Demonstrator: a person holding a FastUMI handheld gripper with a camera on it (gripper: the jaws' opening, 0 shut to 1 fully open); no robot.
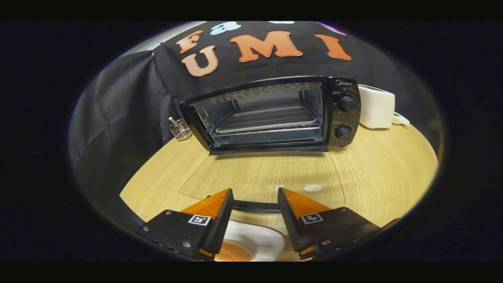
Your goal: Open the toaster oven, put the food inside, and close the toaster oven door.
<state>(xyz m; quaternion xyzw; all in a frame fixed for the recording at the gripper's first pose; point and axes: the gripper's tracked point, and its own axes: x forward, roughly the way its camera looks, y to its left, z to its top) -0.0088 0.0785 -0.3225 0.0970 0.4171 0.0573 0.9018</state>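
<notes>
The black toaster oven [344, 114] stands at the back of the table with its glass door [267, 173] folded down flat toward me. Its cavity holds a bare wire rack [267, 120]. The door's dark handle bar [255, 206] lies just between and below the tips of my gripper [254, 192], which is open and holds nothing. Beneath the fingers, nearer to me than the door, sits a white plate [261, 239] with orange-brown food [234, 252] on it, partly hidden by the left finger.
A white appliance [376, 107] with a cord stands right of the oven. A small metal wire holder [180, 129] sits at the oven's left, against the black cloth wall. The wooden table [385, 169] spreads to the right of the door.
</notes>
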